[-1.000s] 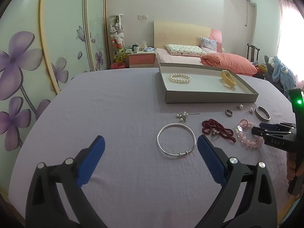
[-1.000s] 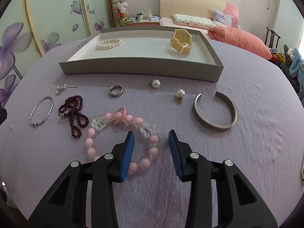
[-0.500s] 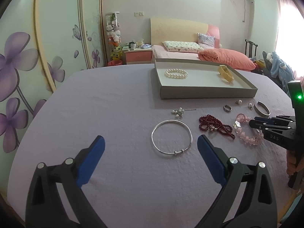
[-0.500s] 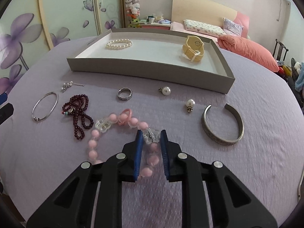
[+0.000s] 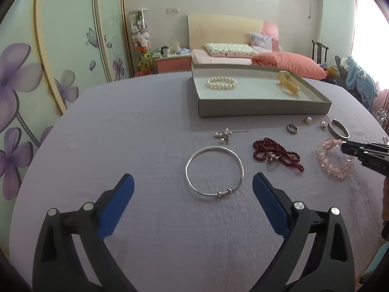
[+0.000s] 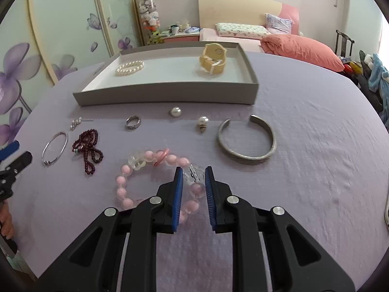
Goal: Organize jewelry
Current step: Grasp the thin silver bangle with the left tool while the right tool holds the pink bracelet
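My right gripper is shut on the pink bead bracelet, gripping its clear flower bead; in the left wrist view the bracelet hangs partly lifted at the right gripper's tip. My left gripper is open and empty, low over the purple cloth, with the thin silver bangle just ahead between its fingers. The grey tray holds a pearl bracelet and a yellow watch.
Loose on the cloth lie a dark red bead string, a silver ring, two pearl earrings, a grey open cuff and a pearl pin. A bed and a wardrobe stand behind the table.
My right gripper closed on the pink bracelet's clear bead and began to lift it. My left gripper stayed open and tilted slightly.
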A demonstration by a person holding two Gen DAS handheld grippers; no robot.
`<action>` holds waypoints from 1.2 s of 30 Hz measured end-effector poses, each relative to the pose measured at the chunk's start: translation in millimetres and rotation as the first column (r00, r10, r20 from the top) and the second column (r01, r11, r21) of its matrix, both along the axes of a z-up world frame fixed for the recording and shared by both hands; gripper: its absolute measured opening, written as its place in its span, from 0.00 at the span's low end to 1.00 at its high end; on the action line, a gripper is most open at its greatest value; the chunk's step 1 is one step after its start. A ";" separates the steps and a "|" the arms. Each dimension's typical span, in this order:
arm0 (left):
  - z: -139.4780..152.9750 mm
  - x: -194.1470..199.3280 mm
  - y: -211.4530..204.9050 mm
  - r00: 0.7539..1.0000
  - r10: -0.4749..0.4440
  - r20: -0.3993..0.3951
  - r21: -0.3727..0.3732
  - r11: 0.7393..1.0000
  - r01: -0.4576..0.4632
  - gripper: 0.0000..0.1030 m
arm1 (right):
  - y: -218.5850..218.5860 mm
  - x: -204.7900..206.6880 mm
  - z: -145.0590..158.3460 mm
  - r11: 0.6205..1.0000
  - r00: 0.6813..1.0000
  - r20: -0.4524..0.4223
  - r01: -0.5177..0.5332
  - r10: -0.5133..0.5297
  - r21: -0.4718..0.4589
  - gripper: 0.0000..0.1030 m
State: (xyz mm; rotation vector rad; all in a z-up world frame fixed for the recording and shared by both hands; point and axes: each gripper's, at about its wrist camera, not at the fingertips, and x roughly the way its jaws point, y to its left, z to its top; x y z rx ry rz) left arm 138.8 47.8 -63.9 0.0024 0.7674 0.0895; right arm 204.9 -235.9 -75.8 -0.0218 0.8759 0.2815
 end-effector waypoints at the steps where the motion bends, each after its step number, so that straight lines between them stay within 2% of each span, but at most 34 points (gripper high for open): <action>1: -0.5 1.3 1.5 1.000 0.001 -0.005 -0.011 1.000 -0.001 0.93 | -2.3 0.6 1.0 1.000 1.000 0.002 0.003 -0.003 0.001 0.19; 3: -1.0 5.4 5.7 1.000 0.005 -0.007 -0.034 0.999 -0.005 0.93 | -3.1 1.2 2.2 1.000 1.000 0.005 0.004 -0.004 0.003 0.19; 6: -3.7 14.4 5.3 0.999 0.023 -0.027 -0.020 1.000 -0.023 0.92 | 0.2 2.9 0.4 1.000 1.000 -0.001 0.001 -0.001 0.006 0.19; 9: -7.1 22.3 -3.6 0.999 -0.007 -0.052 -0.028 1.000 0.006 0.93 | 2.9 4.8 -0.4 1.000 1.000 -0.005 -0.002 0.002 0.007 0.19; 13: -15.8 35.9 -16.5 0.995 -0.017 -0.100 0.018 1.000 0.018 0.93 | 2.0 5.2 -0.6 1.000 1.000 -0.007 -0.002 0.003 0.012 0.19; 18: -27.5 53.6 -19.9 0.986 0.020 -0.163 0.050 0.999 -0.012 0.93 | 0.6 4.5 4.0 1.000 1.000 0.000 -0.007 0.007 0.023 0.19; 22: -30.6 60.9 -13.4 0.984 0.034 -0.177 0.007 0.999 -0.034 0.92 | -0.5 3.3 7.0 1.000 1.000 0.004 -0.010 0.010 0.027 0.19; 24: -31.1 61.9 -8.4 0.983 0.037 -0.179 -0.037 0.998 -0.045 0.89 | 0.2 3.7 8.1 0.999 1.000 0.003 -0.011 0.010 0.030 0.19; 25: -30.3 62.3 -9.5 0.984 0.038 -0.175 -0.031 0.999 -0.044 0.83 | 0.3 3.7 8.3 0.999 1.000 0.003 -0.011 0.011 0.032 0.19; 26: -28.2 60.9 -11.3 0.986 0.025 -0.164 -0.030 0.999 -0.031 0.72 | 0.7 3.7 8.5 0.999 1.000 0.003 -0.013 0.013 0.033 0.19; 27: -26.8 59.7 -14.0 0.988 0.015 -0.155 -0.024 1.000 -0.019 0.67 | 0.9 3.5 8.8 0.999 1.000 0.004 -0.014 0.014 0.033 0.19; 36: -20.6 38.7 -10.0 0.992 0.005 -0.129 -0.024 1.000 -0.008 0.66 | 1.6 -3.9 23.4 0.998 0.999 0.038 -0.036 0.034 0.054 0.19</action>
